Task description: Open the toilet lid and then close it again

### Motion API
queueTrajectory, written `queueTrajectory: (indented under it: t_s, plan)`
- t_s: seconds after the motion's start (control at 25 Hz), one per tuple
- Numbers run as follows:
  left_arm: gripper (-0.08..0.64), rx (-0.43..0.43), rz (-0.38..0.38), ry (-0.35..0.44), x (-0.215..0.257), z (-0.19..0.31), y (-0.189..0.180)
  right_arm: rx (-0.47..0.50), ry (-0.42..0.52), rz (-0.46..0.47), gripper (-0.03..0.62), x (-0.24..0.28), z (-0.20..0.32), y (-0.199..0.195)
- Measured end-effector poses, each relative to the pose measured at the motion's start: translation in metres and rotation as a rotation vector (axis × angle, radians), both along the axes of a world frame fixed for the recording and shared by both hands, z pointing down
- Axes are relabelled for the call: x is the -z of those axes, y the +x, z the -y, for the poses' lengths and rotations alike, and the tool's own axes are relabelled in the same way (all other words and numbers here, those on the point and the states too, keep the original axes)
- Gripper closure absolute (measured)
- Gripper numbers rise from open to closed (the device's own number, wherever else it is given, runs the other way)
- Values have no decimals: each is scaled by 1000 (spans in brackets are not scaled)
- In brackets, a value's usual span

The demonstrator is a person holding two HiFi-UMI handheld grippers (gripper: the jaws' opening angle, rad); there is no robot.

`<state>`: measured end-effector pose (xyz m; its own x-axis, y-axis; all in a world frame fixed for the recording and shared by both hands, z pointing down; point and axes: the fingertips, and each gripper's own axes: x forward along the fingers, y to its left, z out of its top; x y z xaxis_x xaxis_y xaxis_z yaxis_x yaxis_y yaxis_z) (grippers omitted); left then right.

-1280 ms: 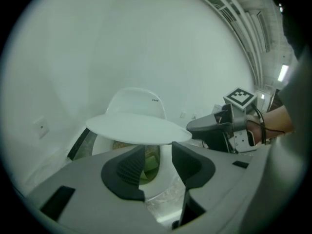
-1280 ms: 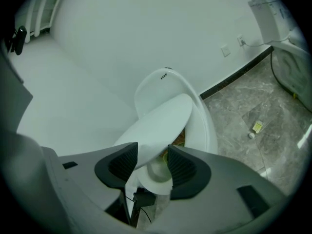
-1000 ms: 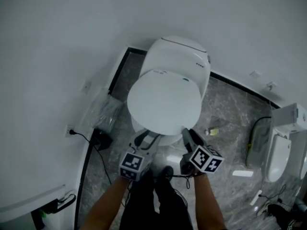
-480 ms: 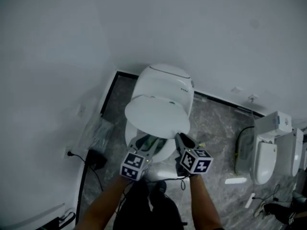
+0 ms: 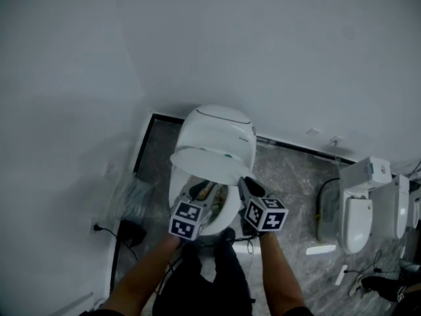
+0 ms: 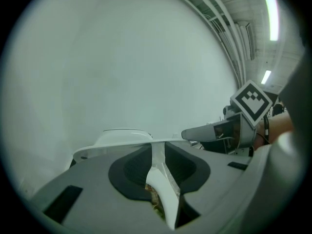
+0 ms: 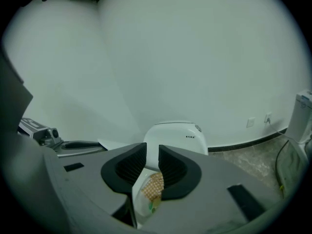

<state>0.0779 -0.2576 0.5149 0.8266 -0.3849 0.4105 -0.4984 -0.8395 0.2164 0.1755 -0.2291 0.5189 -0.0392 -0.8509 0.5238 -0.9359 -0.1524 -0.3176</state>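
Note:
The white toilet [image 5: 220,127] stands against the wall. Its lid [image 5: 212,160] is tilted up at the front, and brownish-green stuff shows in the bowl [image 5: 209,192]. My left gripper [image 5: 199,191] and right gripper [image 5: 245,184] both reach under the lid's front edge. In the left gripper view the lid [image 6: 122,141] lies as a thin line across the tips of the left gripper [image 6: 158,152]. Its jaws are closing; only the bowl rim shows through the narrow gap. The right gripper [image 7: 152,157] also keeps a narrow gap, with the toilet [image 7: 173,133] seen beyond it.
Two more toilets [image 5: 358,209] stand along the wall at the right. A black plug pack [image 5: 129,230] with its cable and a clear plastic bag [image 5: 133,191] lie left of the toilet. Cables and small white parts [image 5: 321,249] lie on the grey floor.
The lid has swung from lying flat on the seat to tilted up, and the bowl has come into sight. Both grippers have risen with its front edge.

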Motion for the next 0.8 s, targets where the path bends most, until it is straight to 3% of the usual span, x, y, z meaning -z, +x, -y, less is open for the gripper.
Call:
queueTrajectory:
  t_s: [0.32,0.8]
  plan:
    - [466,98,-14,19,22,42,30,128,37,-54,504,24,44,26]
    - [475,255,27,39,39,109,71,284,6,-51,505,28,112,74]
